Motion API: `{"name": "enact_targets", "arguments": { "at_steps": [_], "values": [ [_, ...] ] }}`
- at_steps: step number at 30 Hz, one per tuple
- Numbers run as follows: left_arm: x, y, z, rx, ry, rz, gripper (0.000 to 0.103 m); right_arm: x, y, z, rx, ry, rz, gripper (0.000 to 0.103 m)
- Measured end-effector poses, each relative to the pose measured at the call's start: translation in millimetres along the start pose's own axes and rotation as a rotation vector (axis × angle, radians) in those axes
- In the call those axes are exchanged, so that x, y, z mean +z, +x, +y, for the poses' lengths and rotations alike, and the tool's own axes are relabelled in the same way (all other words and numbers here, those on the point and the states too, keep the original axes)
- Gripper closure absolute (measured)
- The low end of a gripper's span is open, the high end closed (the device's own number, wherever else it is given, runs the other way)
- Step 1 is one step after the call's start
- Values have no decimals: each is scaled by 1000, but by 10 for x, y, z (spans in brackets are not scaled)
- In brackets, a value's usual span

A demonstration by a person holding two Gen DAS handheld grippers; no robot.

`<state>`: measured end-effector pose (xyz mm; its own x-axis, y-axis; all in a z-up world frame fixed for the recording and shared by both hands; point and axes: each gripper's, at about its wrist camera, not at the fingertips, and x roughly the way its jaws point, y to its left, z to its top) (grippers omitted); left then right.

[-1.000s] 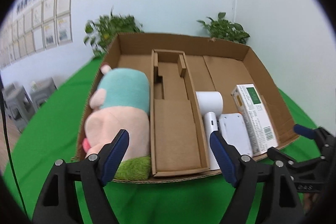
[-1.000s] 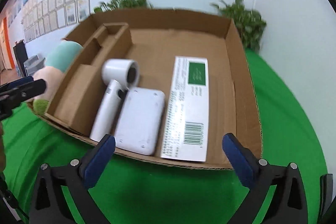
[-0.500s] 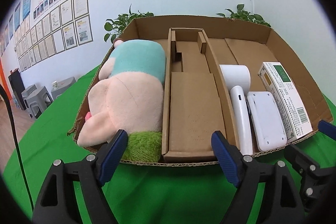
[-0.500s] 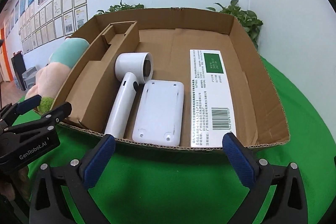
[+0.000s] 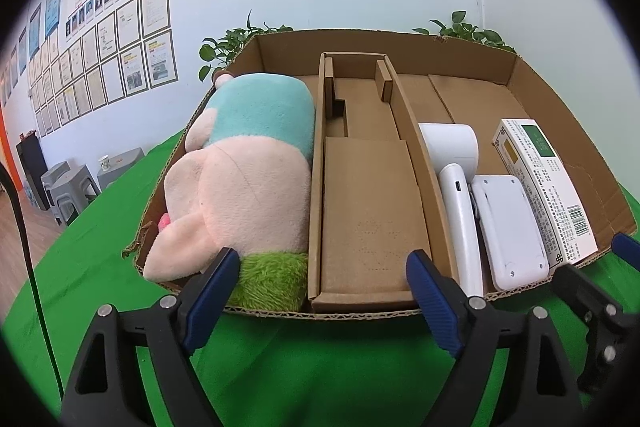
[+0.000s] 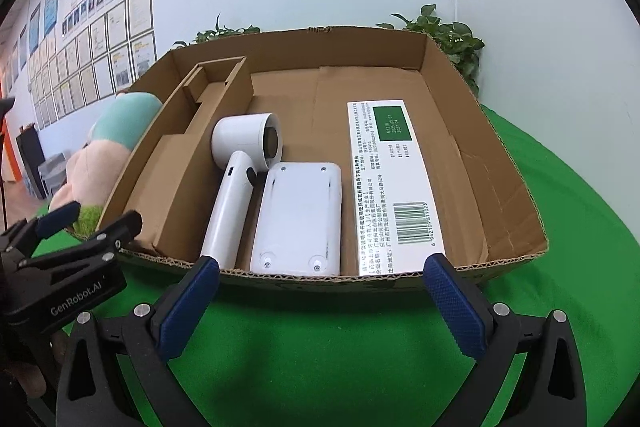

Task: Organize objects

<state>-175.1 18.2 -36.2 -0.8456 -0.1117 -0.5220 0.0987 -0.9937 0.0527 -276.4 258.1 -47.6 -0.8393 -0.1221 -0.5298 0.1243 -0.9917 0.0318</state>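
Note:
A shallow cardboard box [image 5: 532, 87] [image 6: 512, 163] lies on the green table. In it lie a pink and teal plush toy [image 5: 244, 171] [image 6: 104, 147] at the left, a cardboard insert [image 5: 368, 203] in the middle, then a white hair dryer [image 5: 456, 187] [image 6: 240, 183], a white flat device [image 5: 508, 223] [image 6: 300, 223] and a white and green carton [image 5: 540, 179] [image 6: 392, 187]. My left gripper [image 5: 320, 291] is open and empty just before the box's front edge. My right gripper [image 6: 320, 303] is open and empty before the front edge too.
The green cloth [image 6: 320, 355] covers the table around the box. Potted plants [image 6: 448, 35] stand behind the box against the white wall. Grey stools [image 5: 68, 187] stand on the floor at the far left. The left gripper shows at the left edge of the right wrist view [image 6: 68, 251].
Both grippers have drawn back and lowered a little before the box's front edge, both still open. The objects in the box have not moved.

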Motion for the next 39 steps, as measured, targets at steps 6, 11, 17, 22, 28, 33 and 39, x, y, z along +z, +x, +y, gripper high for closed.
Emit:
{"name": "enact_targets", "arguments": {
  "at_steps": [6, 11, 17, 22, 28, 33, 39],
  "values": [
    [-5, 5, -17, 5, 6, 5, 16, 31, 142, 48, -77, -18, 44, 0],
    [-8, 15, -29, 8, 7, 6, 15, 25, 155, 26, -69, -12, 42, 0],
    [-9, 16, -30, 8, 8, 6, 15, 22, 155, 20, -64, -7, 38, 0],
    [-8, 16, -31, 9, 8, 6, 15, 23, 140, 9, -51, 3, 31, 0],
    [-18, 18, -35, 8, 7, 8, 15, 18, 126, 14, -53, 4, 31, 0],
    [-20, 13, -32, 7, 6, 8, 15, 12, 105, 11, -48, 10, 28, 0],
    [-23, 9, -29, 8, 6, 8, 15, 9, 103, 5, -41, 15, 26, 0]
  ]
}}
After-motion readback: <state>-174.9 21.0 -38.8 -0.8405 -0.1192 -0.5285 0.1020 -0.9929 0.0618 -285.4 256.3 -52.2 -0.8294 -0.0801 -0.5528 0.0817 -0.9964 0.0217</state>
